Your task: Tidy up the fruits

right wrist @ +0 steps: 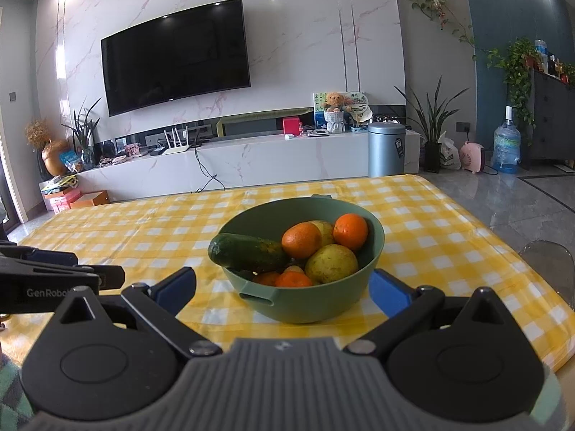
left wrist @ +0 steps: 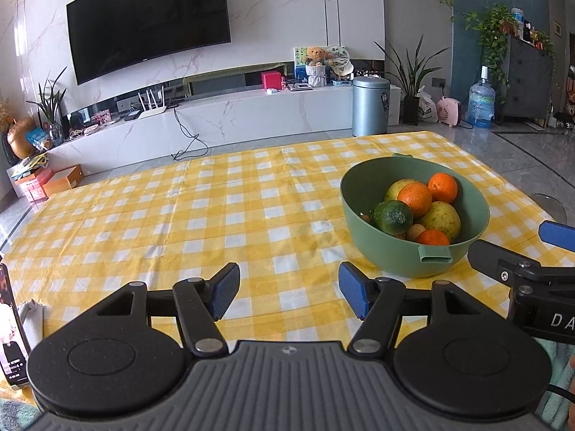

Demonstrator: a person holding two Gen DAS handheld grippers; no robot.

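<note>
Both claws, the left claw (left wrist: pixel 289 292) and right claw (right wrist: pixel 282 287), hang wide open and empty at the counter's (left wrist: pixel 179 215) near edge, facing the green bowl (right wrist: pixel 373 248) that gathers the fruits (right wrist: pixel 330 248) toward its right side.

Bowl (right wrist: pixel 363 287) base: hidden behind the right gripper (right wrist: pixel 282 289) body, between its fingers.
Cucumber (right wrist: pixel 248 252): far end concealed behind the oranges (right wrist: pixel 301 240).
Small fruits (left wrist: pixel 413 232) low in the bowl: mostly covered by upper fruit; type cannot be told.
Right gripper, seen right of the left gripper (left wrist: pixel 289 291): cut off by the frame edge.
Phone (left wrist: pixel 10 327), left of the left gripper: cropped; screen content illegible.
</note>
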